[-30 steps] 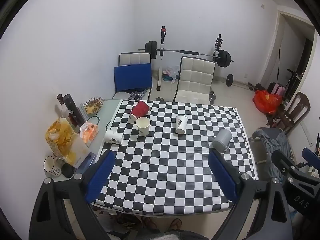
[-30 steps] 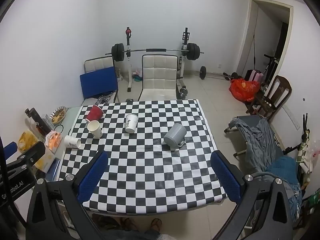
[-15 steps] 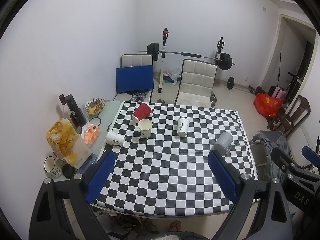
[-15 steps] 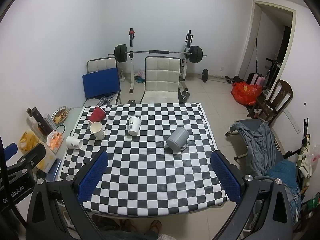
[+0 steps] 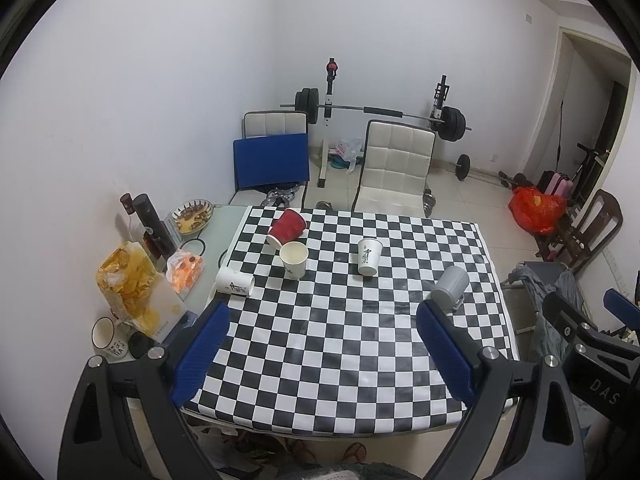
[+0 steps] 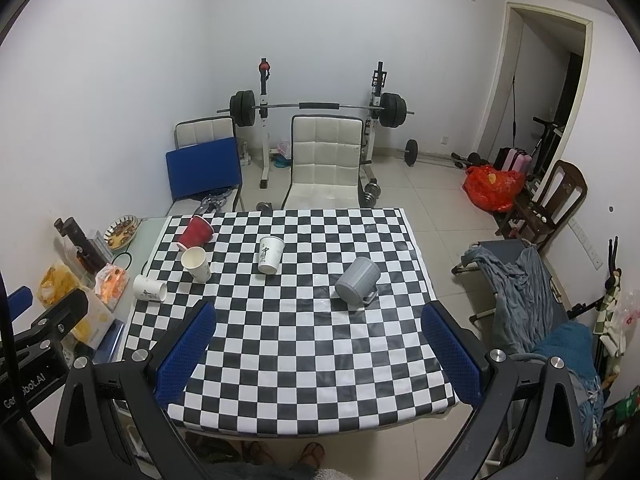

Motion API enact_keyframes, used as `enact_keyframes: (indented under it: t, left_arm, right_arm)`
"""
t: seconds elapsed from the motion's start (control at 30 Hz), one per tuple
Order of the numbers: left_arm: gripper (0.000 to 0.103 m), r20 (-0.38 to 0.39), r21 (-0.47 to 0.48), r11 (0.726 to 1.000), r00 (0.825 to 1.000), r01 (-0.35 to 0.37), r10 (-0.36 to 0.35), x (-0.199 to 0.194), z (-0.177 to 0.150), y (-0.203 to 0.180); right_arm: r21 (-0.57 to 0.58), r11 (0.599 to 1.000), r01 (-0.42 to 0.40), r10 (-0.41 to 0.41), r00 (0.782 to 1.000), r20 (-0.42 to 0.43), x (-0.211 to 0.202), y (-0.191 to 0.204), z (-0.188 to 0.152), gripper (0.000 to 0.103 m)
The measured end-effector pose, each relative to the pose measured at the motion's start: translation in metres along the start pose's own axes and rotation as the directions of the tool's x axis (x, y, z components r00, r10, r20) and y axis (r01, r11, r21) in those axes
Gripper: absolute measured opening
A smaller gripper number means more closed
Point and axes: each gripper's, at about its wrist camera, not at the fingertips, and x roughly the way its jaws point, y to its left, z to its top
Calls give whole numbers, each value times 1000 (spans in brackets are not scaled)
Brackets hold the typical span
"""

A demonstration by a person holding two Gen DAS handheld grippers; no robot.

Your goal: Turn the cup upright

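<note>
- Both views pulled back from the checkered-cloth table [image 6: 304, 360] versus 1 s ago; cups unmoved.
- Left gripper [image 5: 320, 350]: jaws wide, holding nothing.
- White printed paper cup [image 6: 149, 289] lies sideways at the cloth's left edge.
- Red plastic cup [image 6: 196, 232] tipped.
- Grey ribbed mug [image 6: 357, 285] tipped.
- Right gripper [image 6: 318, 354]: wide, nothing held.

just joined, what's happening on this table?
Cup-flipping task, nothing grasped yet. Both the left gripper and right gripper are open, held above the near edge of the checkered table. The red cup, grey mug and a white cup lie tipped; two paper cups stand upright.
</note>
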Motion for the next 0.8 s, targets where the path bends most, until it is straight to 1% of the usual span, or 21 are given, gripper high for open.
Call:
enact_keyframes:
  t: [0.27,0.43,0.8]
  left_arm:
    - [95,-2,-2,1000,1000,4,-4,-1,0,2]
    - [95,-3,-1,1000,1000,8,-8,1,5,7]
    - [95,6,11,1000,1000,-1,1,2,1,1]
  right_arm:
    - [-4,1000,4,-4,1000,-1,1,3,4,103]
    - [-1,1000,3,-3,1000,2,1,3,1,103]
    - [-1,1000,3,-3,1000,3,1,2,0,103]
